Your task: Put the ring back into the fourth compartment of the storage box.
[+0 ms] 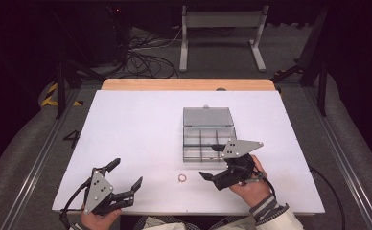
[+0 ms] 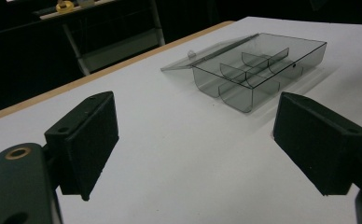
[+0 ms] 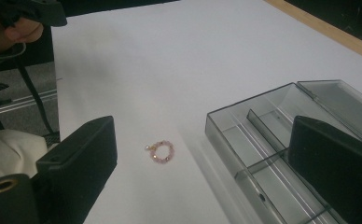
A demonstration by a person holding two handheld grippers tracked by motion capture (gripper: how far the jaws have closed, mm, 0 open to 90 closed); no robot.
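High view: right hand-held gripper (image 1: 212,163) gaping beside bead ring (image 1: 182,178).

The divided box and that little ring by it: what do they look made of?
Divided box: looks like smoke-tinted clear plastic, glossy; the dividers and table show through its walls and open lid. Ring: apparently small pink translucent beads, with what looks like a pale pearl-like bead; the thread isn't discernible.
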